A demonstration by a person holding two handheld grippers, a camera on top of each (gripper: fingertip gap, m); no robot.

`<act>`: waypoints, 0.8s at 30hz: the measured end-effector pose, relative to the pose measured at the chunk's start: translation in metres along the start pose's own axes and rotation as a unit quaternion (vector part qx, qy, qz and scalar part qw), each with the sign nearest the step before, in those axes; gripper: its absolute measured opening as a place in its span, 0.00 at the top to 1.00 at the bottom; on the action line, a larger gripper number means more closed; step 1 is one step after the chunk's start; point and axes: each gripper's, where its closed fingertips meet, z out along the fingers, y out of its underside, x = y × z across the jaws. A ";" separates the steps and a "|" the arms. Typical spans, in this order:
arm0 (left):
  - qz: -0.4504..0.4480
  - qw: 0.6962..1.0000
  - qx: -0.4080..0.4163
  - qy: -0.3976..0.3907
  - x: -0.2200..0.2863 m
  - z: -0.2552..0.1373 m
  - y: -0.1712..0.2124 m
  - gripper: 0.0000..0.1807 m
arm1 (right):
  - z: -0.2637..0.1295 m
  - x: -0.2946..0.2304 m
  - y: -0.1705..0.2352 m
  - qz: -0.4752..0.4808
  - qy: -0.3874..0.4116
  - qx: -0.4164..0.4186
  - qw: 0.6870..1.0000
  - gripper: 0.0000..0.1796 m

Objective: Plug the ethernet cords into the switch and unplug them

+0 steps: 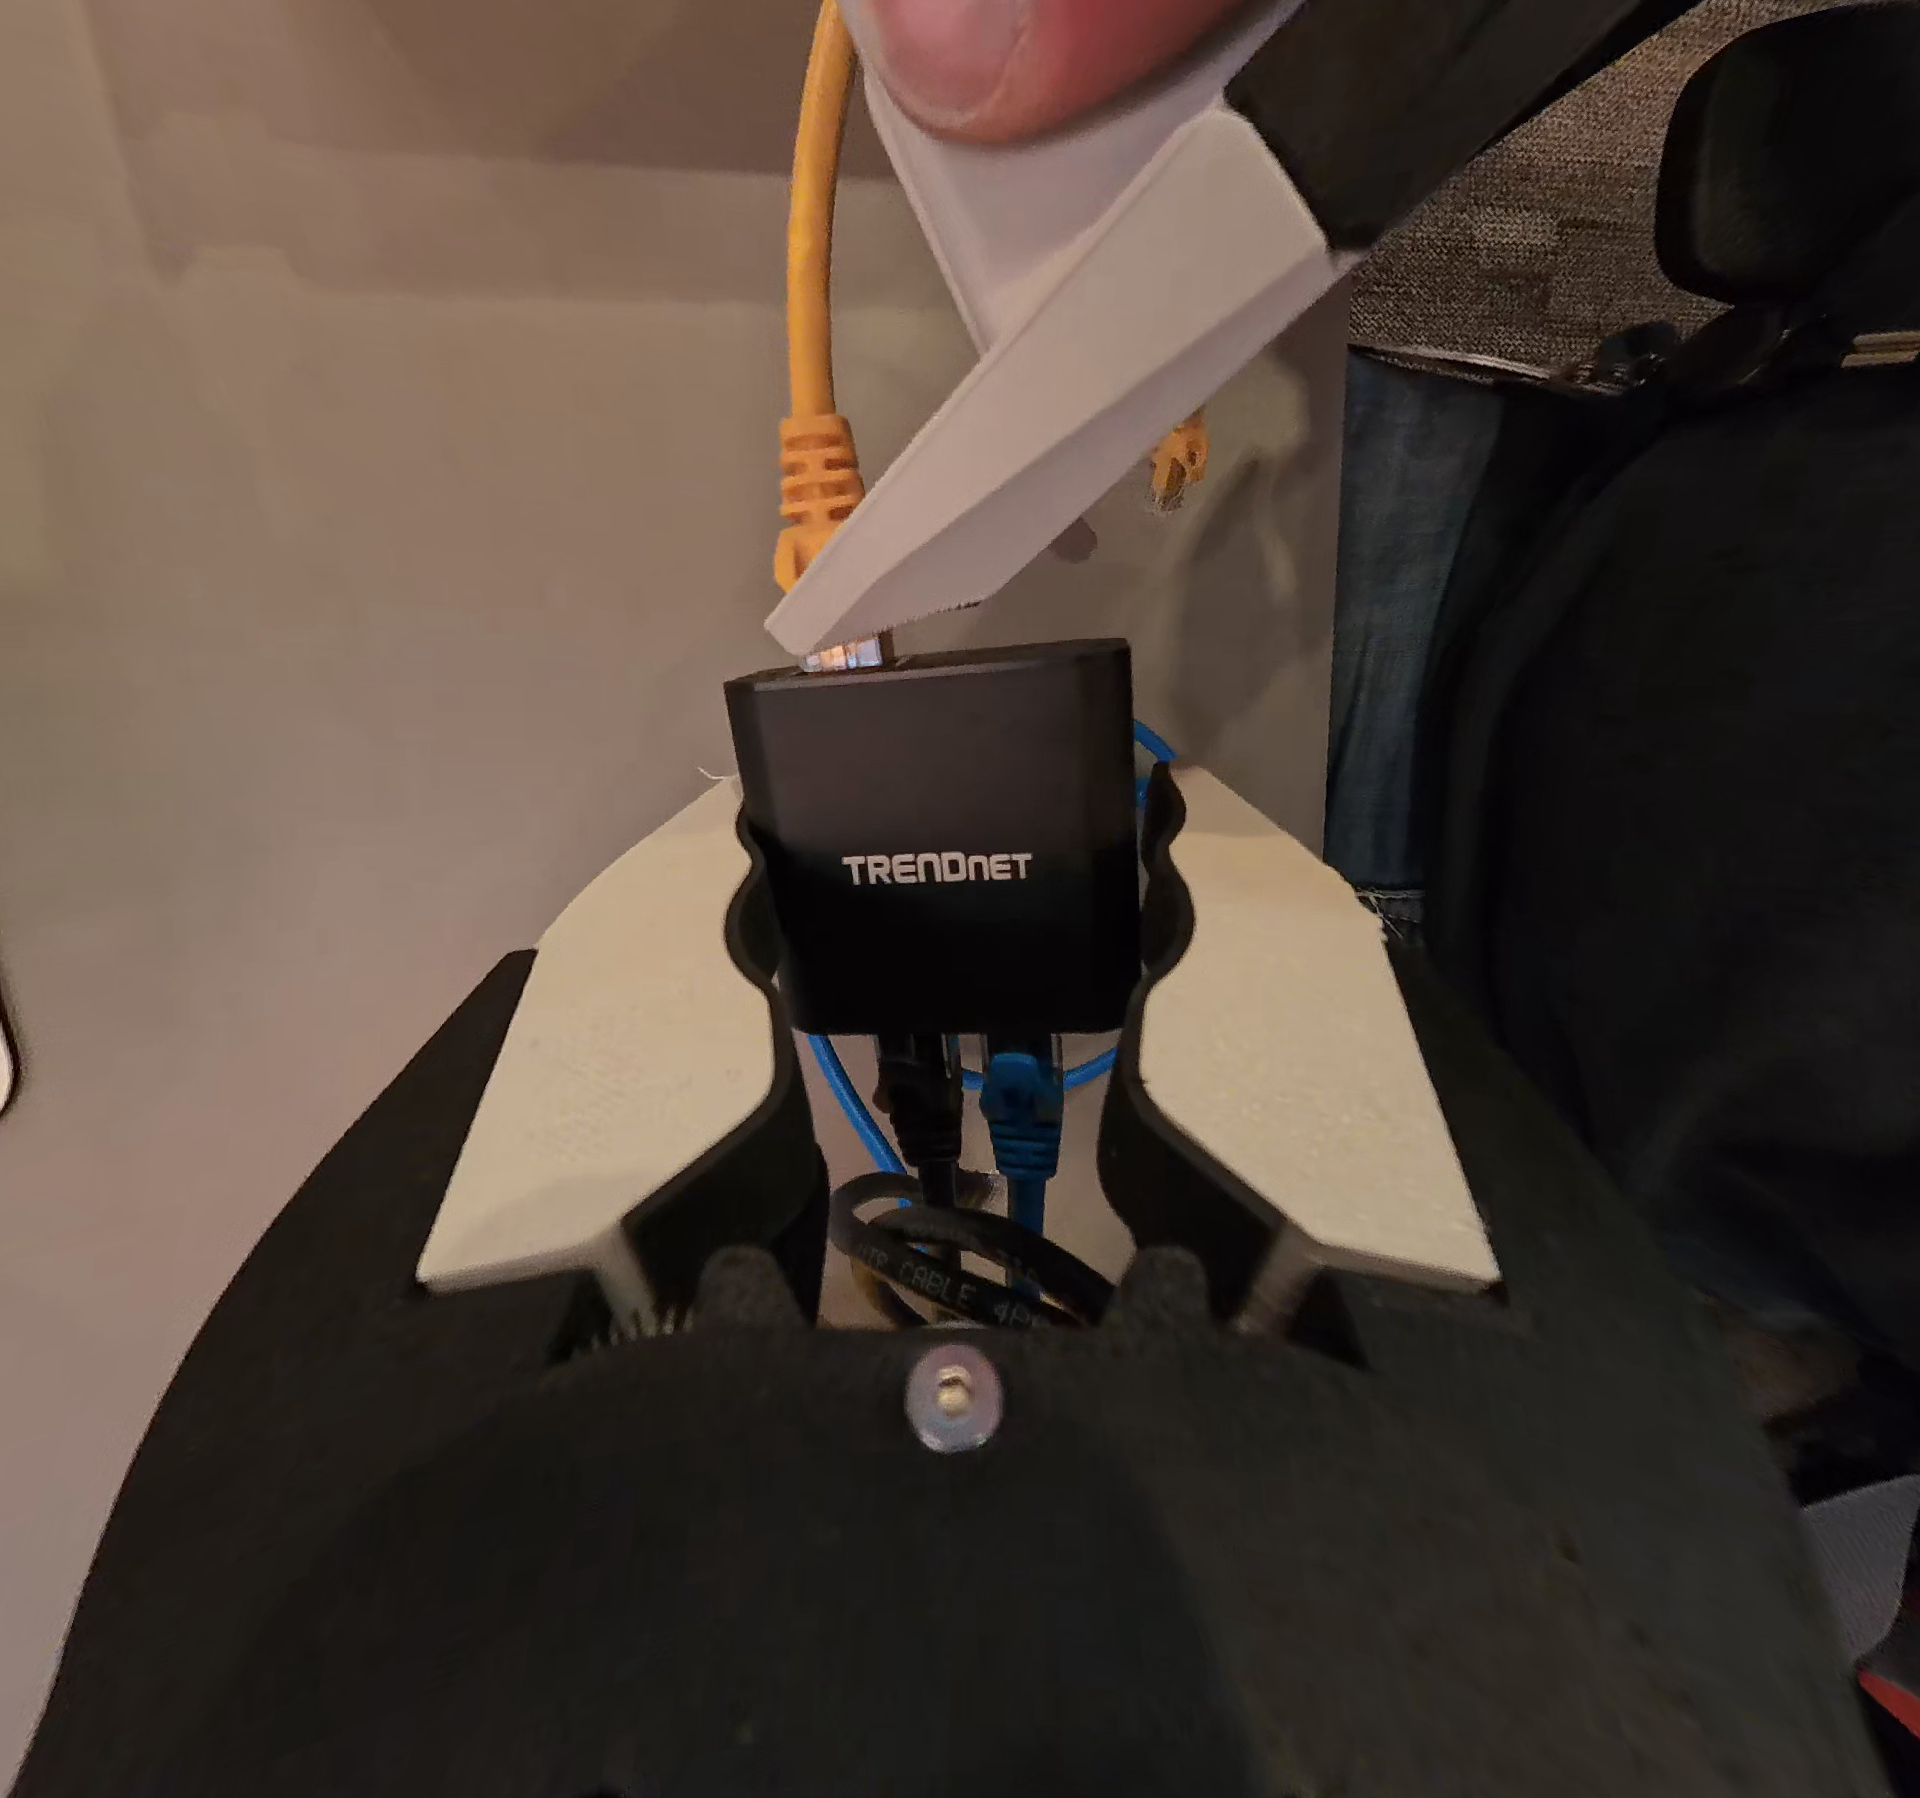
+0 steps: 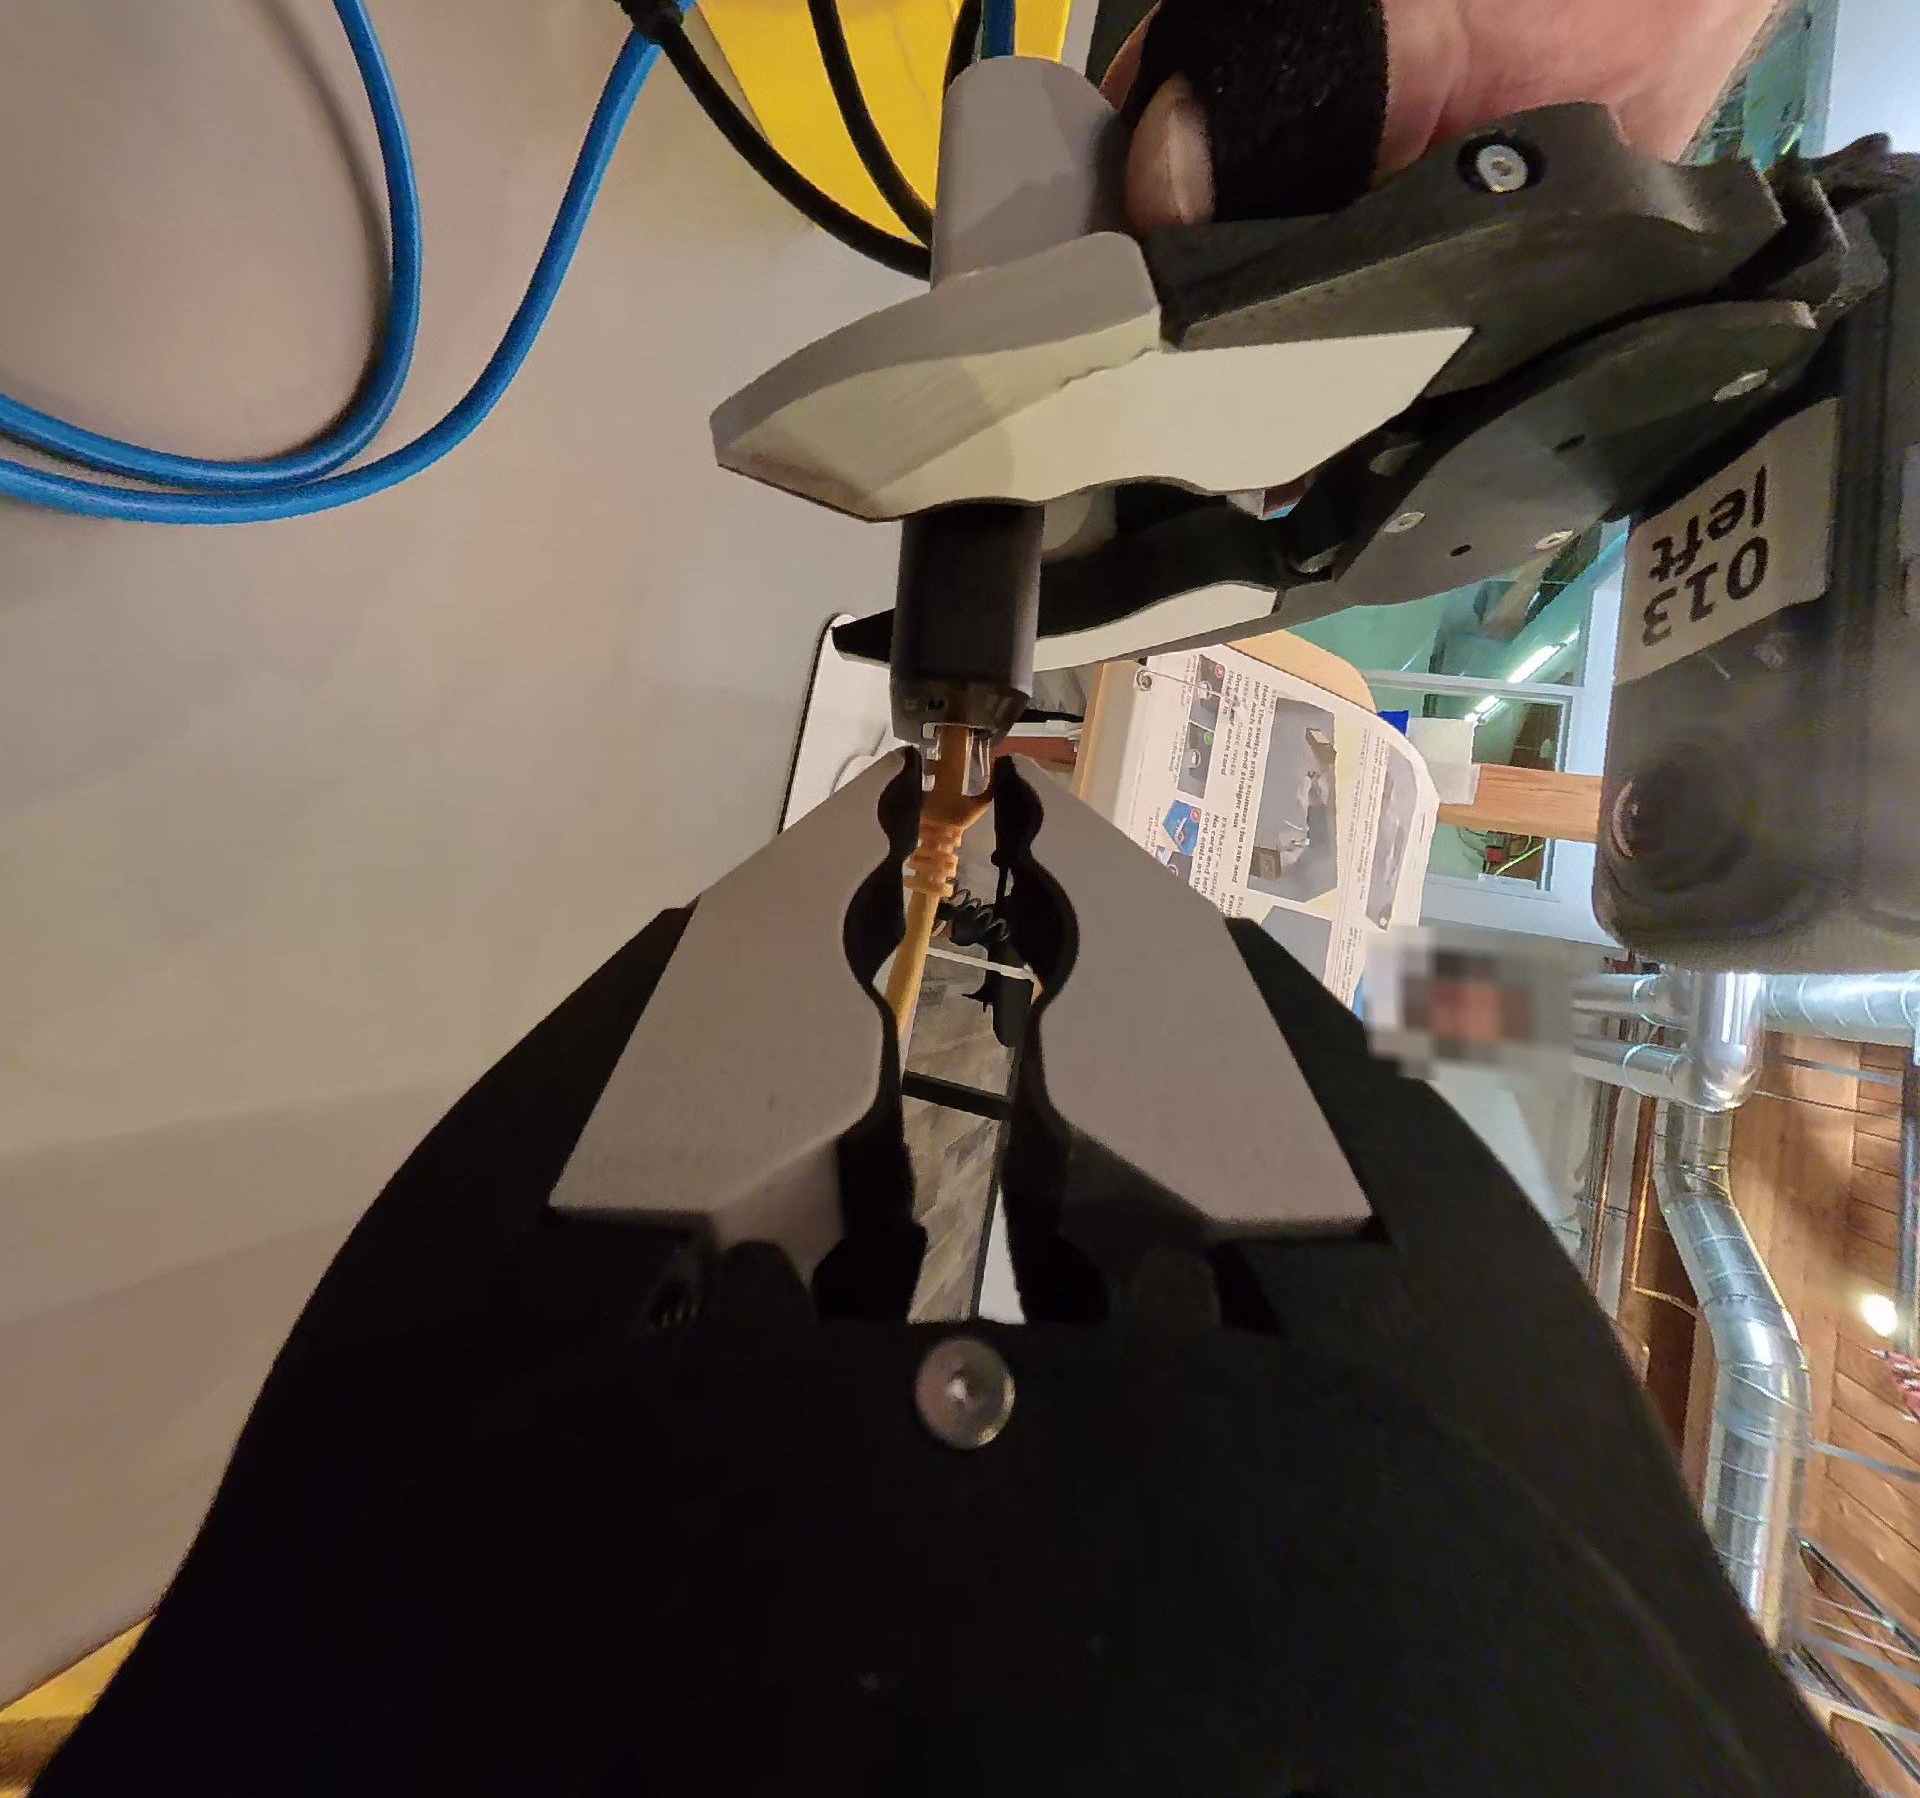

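We hold a two-finger gripper in each hand, and the two meet at a small black switch (image 1: 935,844) lifted clear of the pale table (image 1: 312,605).

In the left wrist view, our left gripper (image 1: 951,901) has its fingers closed against the left and right sides of the switch, gripping it firmly. From the near end of the switch hang a black cord (image 1: 920,1114) and a blue cord (image 1: 1023,1120), both plugged in, with their slack looping down between the fingers.

At the far end of the switch, an orange cord (image 1: 816,294) comes down from above. Its clear plug tip sits right at the switch's far edge, at the mouth of a port; we cannot tell how deep it goes. Our right gripper (image 1: 831,642) reaches in from the upper right, and a thumb (image 1: 997,3) presses on its white finger.

In the right wrist view, the right gripper (image 2: 956,782) is nearly closed, its finger tips pinching the orange plug boot. The plug tip touches the end of the switch (image 2: 966,605), which the left gripper holds just beyond. Blue cord (image 2: 395,190) loops lie on the table to the left.
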 end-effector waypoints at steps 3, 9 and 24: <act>-0.001 1.000 -0.005 0.005 0.000 0.001 0.001 0.63 | 0.001 -0.003 -0.001 -0.006 -0.011 -0.001 1.000 0.93; 0.002 1.000 -0.004 0.005 0.001 0.001 -0.001 0.63 | 0.000 -0.007 -0.001 -0.012 -0.039 0.005 0.999 0.95; -0.005 0.999 0.014 0.045 0.006 0.004 0.001 0.63 | -0.008 -0.014 0.004 0.003 -0.096 -0.016 0.995 0.96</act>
